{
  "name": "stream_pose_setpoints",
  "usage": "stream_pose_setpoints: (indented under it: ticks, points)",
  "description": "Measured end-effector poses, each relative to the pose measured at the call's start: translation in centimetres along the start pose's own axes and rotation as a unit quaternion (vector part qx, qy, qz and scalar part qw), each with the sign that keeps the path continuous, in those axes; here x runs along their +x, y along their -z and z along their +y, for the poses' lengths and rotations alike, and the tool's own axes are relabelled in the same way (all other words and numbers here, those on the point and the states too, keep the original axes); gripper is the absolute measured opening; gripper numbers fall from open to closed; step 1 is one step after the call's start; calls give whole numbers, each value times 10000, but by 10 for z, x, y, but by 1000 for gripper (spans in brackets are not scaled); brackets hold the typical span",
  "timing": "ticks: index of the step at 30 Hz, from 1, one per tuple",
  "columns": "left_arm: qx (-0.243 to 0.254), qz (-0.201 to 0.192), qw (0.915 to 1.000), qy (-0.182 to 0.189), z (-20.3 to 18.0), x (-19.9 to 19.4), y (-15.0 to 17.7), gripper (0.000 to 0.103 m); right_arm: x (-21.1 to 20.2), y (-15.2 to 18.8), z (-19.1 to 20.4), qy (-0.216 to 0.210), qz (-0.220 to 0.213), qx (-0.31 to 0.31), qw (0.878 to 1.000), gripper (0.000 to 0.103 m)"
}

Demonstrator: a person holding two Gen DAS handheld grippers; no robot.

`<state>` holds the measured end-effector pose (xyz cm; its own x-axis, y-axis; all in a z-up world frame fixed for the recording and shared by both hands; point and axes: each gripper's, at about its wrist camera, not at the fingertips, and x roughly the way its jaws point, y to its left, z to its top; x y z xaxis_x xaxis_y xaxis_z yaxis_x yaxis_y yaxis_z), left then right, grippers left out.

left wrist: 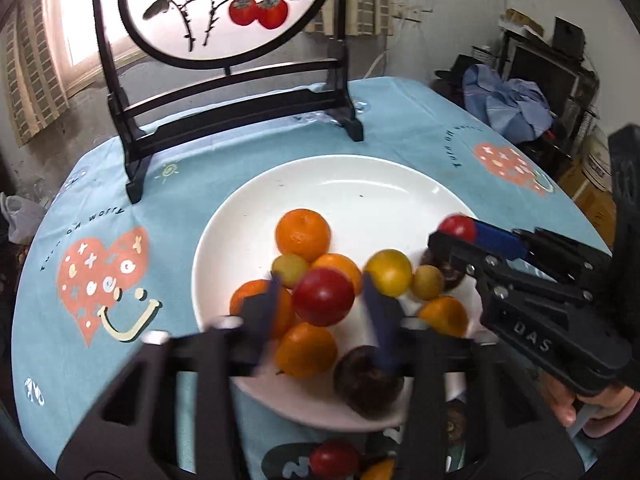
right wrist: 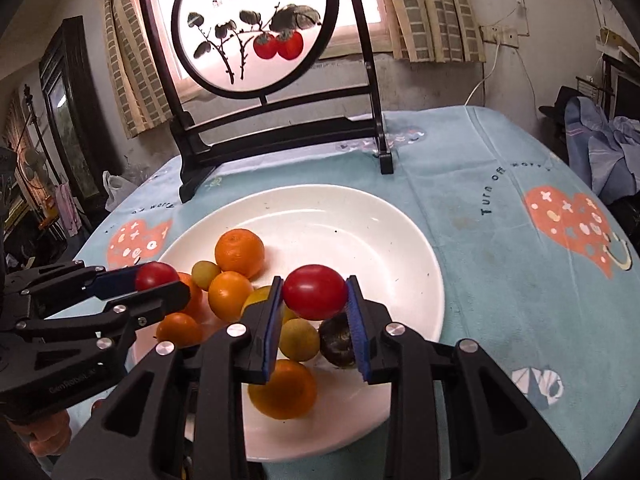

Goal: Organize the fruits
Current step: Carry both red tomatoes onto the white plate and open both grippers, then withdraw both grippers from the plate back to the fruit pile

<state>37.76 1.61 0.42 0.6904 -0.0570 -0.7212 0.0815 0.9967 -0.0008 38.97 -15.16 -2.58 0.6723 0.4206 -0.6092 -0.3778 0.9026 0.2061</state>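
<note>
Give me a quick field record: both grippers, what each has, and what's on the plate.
left gripper: open; left red tomato sits between the fingers, pads not touching it
right gripper: shut on right red tomato, above the plate
plate: white, on the blue tablecloth
on plate: tangerines, small yellow fruits, dark fruit, clustered on its near-left part
behind plate: painted screen on a dark stand
</note>
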Motion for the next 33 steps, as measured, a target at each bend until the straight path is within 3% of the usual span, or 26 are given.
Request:
stream_pose_setpoints:
  ticks: [1,8,14,19,24,33]
  points:
    - [-68,-154,9998,-78,3,-5,1,84,-4,0,1,29,-70,-8,10000,50]
    - [-242,-534,9976,-367,17,-64,22,98,-51,14,12,-327,-321,-34,9989,51]
    - [-683,-737,9927,-660,36,-103,83,101,-77,53,36,-376,-320,-413,9979,51]
    - [-1288,-409,9890,-610,58,-101,127,101,-71,84,55,-216,90,-935,9953,51]
    - [-1430,-425,9855,-802,65,-105,137,101,-63,91,55,-84,366,-987,9944,51]
    - [-1354,-377,9870,-781,59,-107,137,101,-51,98,55,9,712,-1163,9907,51]
